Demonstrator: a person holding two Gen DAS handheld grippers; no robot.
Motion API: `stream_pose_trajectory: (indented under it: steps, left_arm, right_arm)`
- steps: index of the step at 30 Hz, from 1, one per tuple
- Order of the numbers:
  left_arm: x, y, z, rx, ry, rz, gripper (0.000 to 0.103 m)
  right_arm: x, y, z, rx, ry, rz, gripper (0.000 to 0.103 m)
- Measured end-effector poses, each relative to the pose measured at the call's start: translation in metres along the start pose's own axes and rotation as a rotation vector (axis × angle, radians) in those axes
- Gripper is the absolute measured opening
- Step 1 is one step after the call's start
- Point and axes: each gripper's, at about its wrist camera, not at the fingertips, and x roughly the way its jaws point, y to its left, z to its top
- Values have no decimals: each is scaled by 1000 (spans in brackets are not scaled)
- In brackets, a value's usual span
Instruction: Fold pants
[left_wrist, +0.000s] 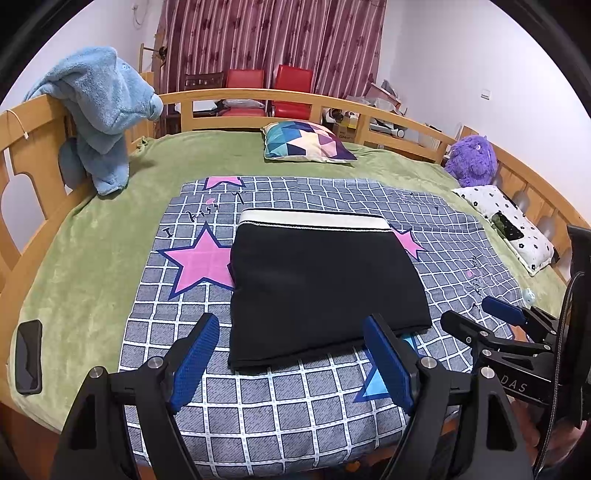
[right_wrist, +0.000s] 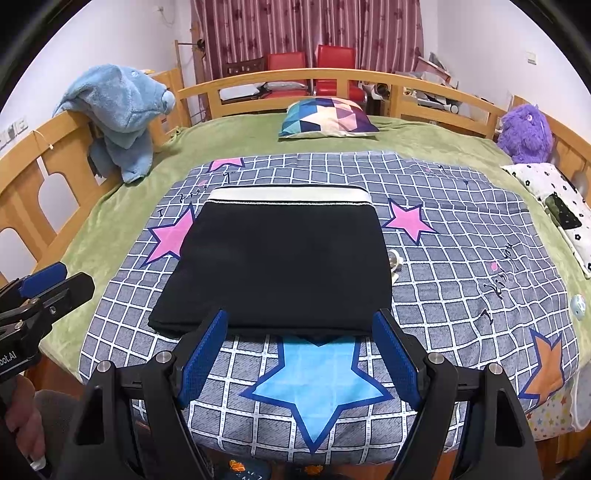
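Soft, light black pants lie folded just ahead of both gaping, empty jaws; best pinched at the near folded edge.

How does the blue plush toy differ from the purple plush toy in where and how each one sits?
The blue plush toy hangs draped over the wooden bed rail on the left; the purple plush toy sits upright on the green blanket at the far right corner. The blue one looks limp and larger in view; the purple one is round and shaggy. Both are soft toys at the bed's edge, away from the folded black pants.
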Motion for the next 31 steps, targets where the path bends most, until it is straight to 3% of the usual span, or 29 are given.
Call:
stream_pose_trajectory:
  steps: [31]
  left_arm:
    - [0,-2,-1,-10,-2,-57,81]
  right_arm:
    - [1,-2,-1,-16,4,11,80]
